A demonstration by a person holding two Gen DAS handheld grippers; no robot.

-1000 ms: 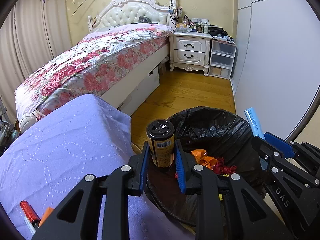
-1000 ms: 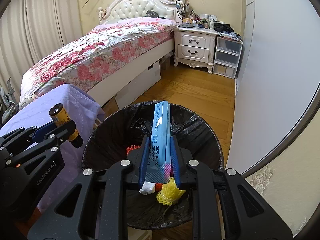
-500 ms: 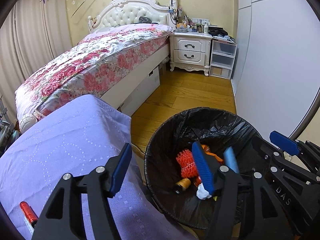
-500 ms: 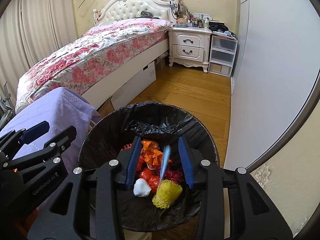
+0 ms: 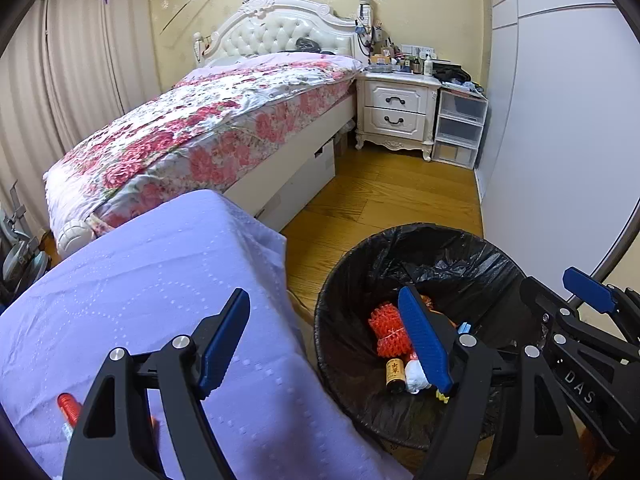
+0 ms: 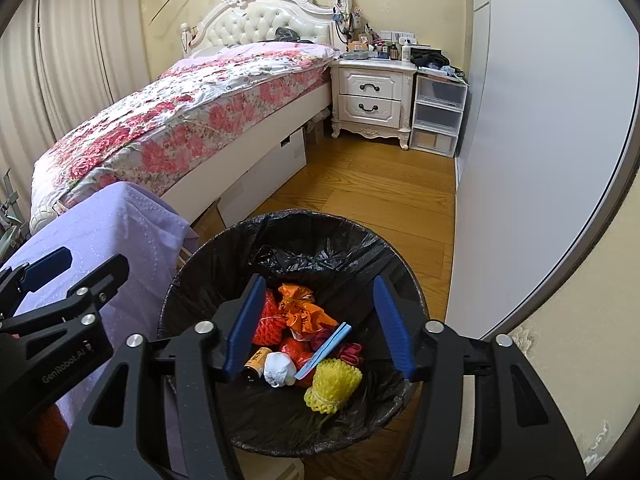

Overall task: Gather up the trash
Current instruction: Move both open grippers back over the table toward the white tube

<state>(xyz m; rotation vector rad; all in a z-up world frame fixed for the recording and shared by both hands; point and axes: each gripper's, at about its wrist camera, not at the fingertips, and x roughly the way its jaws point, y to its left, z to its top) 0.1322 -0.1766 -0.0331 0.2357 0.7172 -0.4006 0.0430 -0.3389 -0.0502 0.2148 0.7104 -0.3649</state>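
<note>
Your two hand-held grippers hang over the black-lined trash bin (image 6: pixel 280 240), both with nothing in their grip. The left hand-held gripper (image 5: pixel 324 344) has just been opening: its jaws stand wide, one finger over the lilac-covered desk (image 5: pixel 140 272), the other over the bin's rim, nothing between them. The right hand-held gripper (image 6: pixel 320 328) has likewise just been opening, its blue pads parted above the rubbish. In the bin lie the small brown bottle (image 6: pixel 256 362) on its side, the blue packet (image 6: pixel 326 346) slanted across the heap, a white wad (image 6: pixel 278 368), yellow foam netting (image 6: pixel 334 386) and orange wrappers (image 6: pixel 300 308). A red item (image 5: pixel 69 408) lies on the desk behind your left fingers.
</note>
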